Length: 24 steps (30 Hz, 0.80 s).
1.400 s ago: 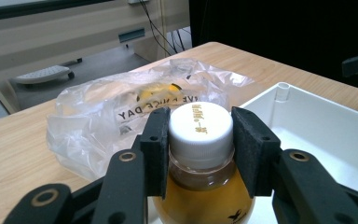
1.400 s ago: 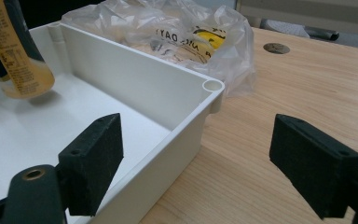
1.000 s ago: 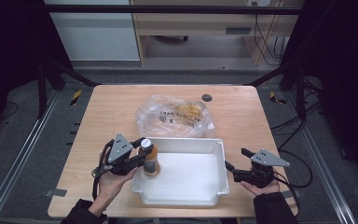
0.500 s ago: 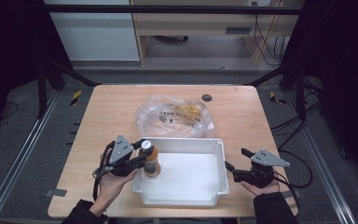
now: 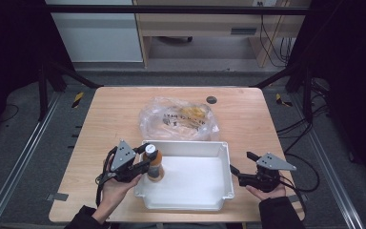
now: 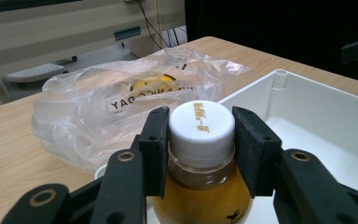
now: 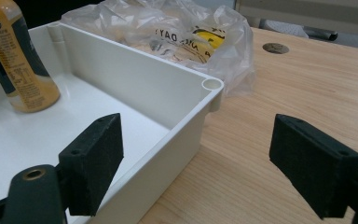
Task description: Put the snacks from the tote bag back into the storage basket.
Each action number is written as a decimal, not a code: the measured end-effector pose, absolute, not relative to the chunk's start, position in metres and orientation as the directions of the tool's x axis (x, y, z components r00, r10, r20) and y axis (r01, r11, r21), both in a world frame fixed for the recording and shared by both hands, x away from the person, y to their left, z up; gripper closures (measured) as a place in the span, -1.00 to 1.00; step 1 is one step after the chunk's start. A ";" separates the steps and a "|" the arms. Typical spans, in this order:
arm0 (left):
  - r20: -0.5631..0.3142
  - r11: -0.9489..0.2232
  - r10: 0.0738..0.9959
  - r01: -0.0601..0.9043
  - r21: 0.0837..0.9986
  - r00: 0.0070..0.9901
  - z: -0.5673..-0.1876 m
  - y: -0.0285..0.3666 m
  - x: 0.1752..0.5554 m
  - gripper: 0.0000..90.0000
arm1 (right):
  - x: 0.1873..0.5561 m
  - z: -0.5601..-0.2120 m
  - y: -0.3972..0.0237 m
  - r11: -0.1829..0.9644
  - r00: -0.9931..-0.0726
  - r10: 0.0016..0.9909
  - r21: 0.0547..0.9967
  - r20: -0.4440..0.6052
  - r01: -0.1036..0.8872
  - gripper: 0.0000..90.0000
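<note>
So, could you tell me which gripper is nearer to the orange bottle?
Left. The left gripper is clamped on the orange bottle just under its white cap, inside the white bin. The right gripper sits open outside the bin's opposite wall.

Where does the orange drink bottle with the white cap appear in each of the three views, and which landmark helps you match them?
High view: the bottle stands upright in the white tray's left end, clamped by the left gripper.
Left gripper view: bottom centre, its cap between the two black pads.
Right gripper view: top left corner, standing on the tray floor.
Shared landmark: the clear plastic bag behind the tray.
</note>
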State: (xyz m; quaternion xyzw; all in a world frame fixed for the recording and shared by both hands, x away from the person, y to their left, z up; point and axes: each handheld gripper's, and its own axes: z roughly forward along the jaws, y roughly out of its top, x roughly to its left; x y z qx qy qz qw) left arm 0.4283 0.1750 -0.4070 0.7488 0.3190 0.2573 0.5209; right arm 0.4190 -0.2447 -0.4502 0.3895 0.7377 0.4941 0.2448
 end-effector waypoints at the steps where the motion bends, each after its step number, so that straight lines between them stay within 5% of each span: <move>1: 0.048 -0.249 0.747 0.212 0.945 0.664 -0.408 0.175 0.428 0.29 | 0.419 -0.450 -0.245 0.207 -0.577 0.816 0.920 0.024 0.332 -0.61; 24: 0.007 -0.218 0.745 0.233 0.948 0.667 -0.410 0.204 0.416 -0.17 | 0.419 -0.450 -0.246 0.203 -0.576 0.817 0.923 0.023 0.326 -0.61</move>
